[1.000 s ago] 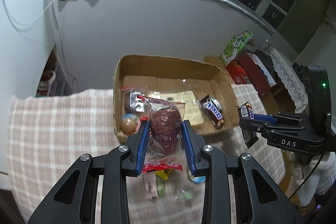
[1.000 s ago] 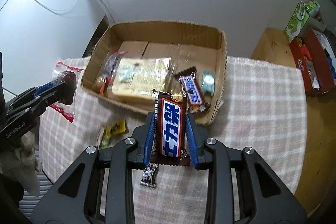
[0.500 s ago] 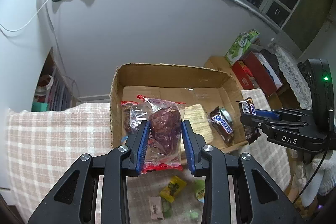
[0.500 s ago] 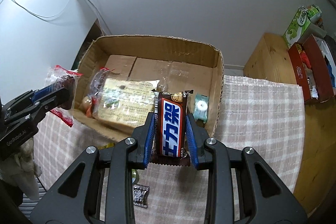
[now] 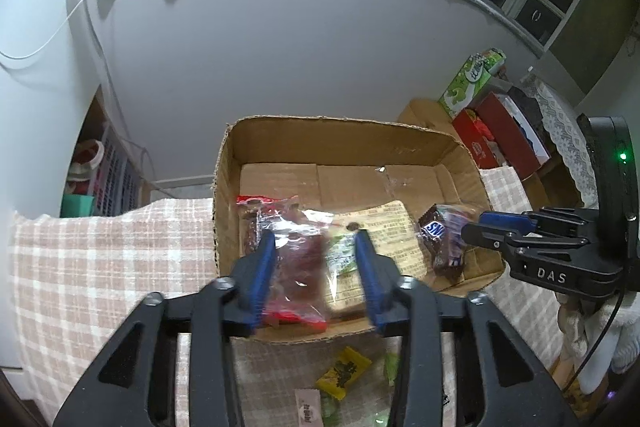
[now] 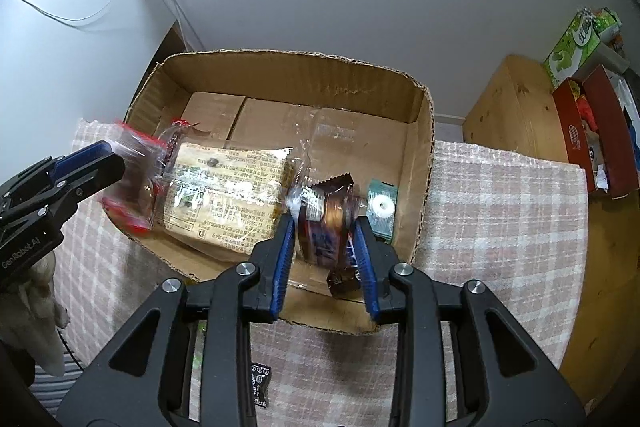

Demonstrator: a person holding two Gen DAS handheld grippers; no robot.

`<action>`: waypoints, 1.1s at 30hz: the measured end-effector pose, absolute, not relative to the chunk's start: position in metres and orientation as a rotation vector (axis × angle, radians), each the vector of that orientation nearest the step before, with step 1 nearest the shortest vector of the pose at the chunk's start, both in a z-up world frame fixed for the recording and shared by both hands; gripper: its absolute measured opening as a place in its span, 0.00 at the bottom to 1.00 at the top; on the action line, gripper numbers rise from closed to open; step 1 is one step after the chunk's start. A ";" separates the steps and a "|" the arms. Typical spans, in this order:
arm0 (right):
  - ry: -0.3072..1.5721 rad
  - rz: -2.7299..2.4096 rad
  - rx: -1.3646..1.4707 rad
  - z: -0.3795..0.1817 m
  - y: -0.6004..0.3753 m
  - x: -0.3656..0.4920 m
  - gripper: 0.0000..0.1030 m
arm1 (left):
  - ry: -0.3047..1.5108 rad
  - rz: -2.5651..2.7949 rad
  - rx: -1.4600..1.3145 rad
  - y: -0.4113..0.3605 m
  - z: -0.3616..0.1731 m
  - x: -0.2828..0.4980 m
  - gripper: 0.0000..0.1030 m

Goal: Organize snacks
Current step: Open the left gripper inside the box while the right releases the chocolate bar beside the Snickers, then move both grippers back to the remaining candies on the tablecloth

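Observation:
An open cardboard box (image 5: 340,125) (image 6: 292,61) stands on a checked cloth and holds a flat beige packet (image 6: 228,187) and a small green mint packet (image 6: 382,205). My left gripper (image 5: 315,241) (image 6: 100,155) hangs over the box's near left corner. Its jaws are opening, and a clear packet of dark red snack (image 5: 300,267) is blurred between them, loose from the right pad. My right gripper (image 6: 324,225) (image 5: 480,223) is over the near right part. Its jaws are opening too, with a brown chocolate bar (image 6: 326,227) tilted and blurred between them.
Loose sweets lie on the cloth in front of the box, among them a yellow packet (image 5: 343,373) and a small black one (image 6: 259,383). To the right stand a wooden stool (image 6: 516,107), a red box (image 5: 504,131) and a green carton (image 5: 472,81). A wall rises behind.
Both grippers moved forward over the box and a little lower. Both pairs of jaws widened, and the red packet and the chocolate bar came loose and are dropping.

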State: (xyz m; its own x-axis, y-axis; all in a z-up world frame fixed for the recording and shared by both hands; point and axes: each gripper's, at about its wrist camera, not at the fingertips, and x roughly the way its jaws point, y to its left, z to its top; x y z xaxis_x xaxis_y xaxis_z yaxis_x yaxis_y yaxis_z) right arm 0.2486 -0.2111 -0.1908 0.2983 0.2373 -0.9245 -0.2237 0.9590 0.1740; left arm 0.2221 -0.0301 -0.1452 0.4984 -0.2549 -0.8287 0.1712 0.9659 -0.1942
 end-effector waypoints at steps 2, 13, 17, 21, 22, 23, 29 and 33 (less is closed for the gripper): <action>1.213 0.297 0.003 -0.188 -0.211 0.248 0.63 | 1.017 -0.252 -0.090 -0.029 -0.145 0.223 0.53; 1.216 0.297 -0.002 -0.187 -0.209 0.246 0.67 | 1.019 -0.248 -0.087 -0.028 -0.146 0.224 0.53; 1.214 0.293 0.003 -0.186 -0.211 0.245 0.67 | 1.017 -0.245 -0.090 -0.027 -0.144 0.222 0.53; 1.214 0.293 0.003 -0.185 -0.212 0.243 0.67 | 1.013 -0.246 -0.086 -0.027 -0.142 0.218 0.53; 1.212 0.292 0.002 -0.184 -0.212 0.242 0.67 | 1.012 -0.246 -0.086 -0.027 -0.141 0.216 0.53; 1.211 0.292 0.002 -0.183 -0.211 0.240 0.67 | 1.011 -0.246 -0.085 -0.028 -0.141 0.215 0.53; 1.204 0.292 0.006 -0.178 -0.211 0.229 0.67 | 1.002 -0.243 -0.082 -0.028 -0.137 0.207 0.53; 1.196 0.289 0.002 -0.174 -0.212 0.221 0.67 | 0.995 -0.241 -0.086 -0.028 -0.134 0.199 0.53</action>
